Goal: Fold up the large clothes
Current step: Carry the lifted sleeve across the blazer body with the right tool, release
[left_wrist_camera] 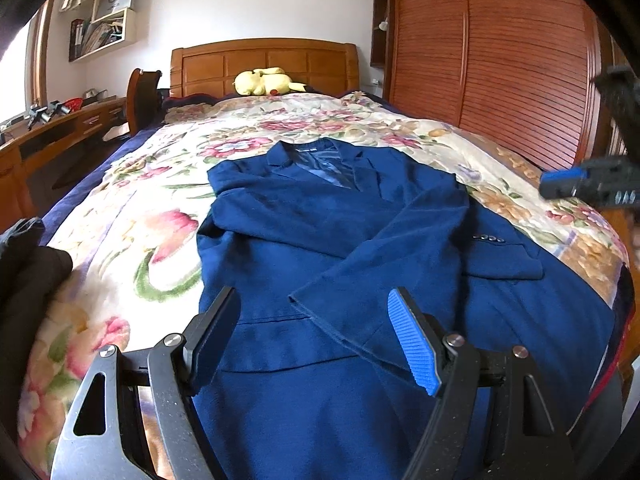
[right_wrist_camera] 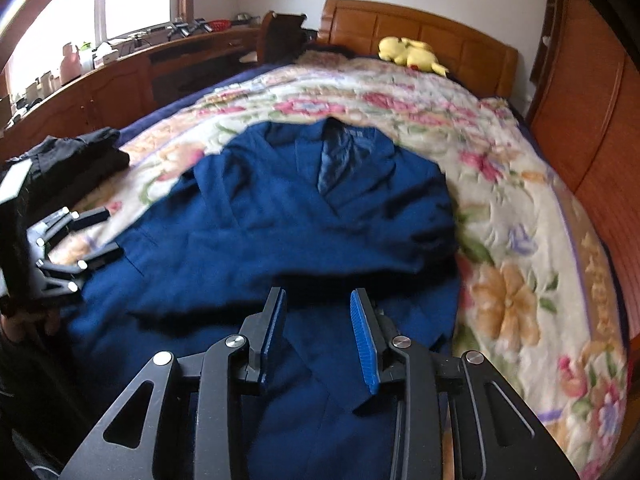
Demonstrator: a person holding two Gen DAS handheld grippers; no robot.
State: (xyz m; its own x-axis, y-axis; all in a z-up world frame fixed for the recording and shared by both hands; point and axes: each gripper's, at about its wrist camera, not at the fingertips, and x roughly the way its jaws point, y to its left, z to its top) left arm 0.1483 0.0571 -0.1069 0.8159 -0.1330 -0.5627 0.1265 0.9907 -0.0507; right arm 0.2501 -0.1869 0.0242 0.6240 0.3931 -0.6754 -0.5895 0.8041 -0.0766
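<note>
Wooden headboard (left_wrist_camera: 264, 62), louvred wardrobe doors (left_wrist_camera: 500, 60) on my right and a long desk (right_wrist_camera: 120, 76) under the window on my left frame one bed, spread with one flowered quilt (left_wrist_camera: 132, 208). On it I count one blue jacket (left_wrist_camera: 320, 220), one yellow plush toy (left_wrist_camera: 266, 81) up by the headboard, and one heap of dark clothes (right_wrist_camera: 80, 152) at the quilt's left edge.

I hold two claws. My left gripper (left_wrist_camera: 314, 334) hangs over the jacket's lower front with its jaws wide apart and nothing between them; the cuff of the sleeve folded across the chest lies just beyond its tips. My right gripper (right_wrist_camera: 318, 334) hovers over the lower right part of the jacket, jaws partly apart and empty, the folded sleeve lying crosswise just ahead of them.

The jacket lies face up, collar toward the headboard, lapels open on the lining, both sleeves drawn in over the front. Four small buttons (left_wrist_camera: 489, 238) show on one cuff.

Bare quilt stretches beyond the collar and along both sides of the jacket; on my right the jacket's hem reaches close to the bed's edge.
</note>
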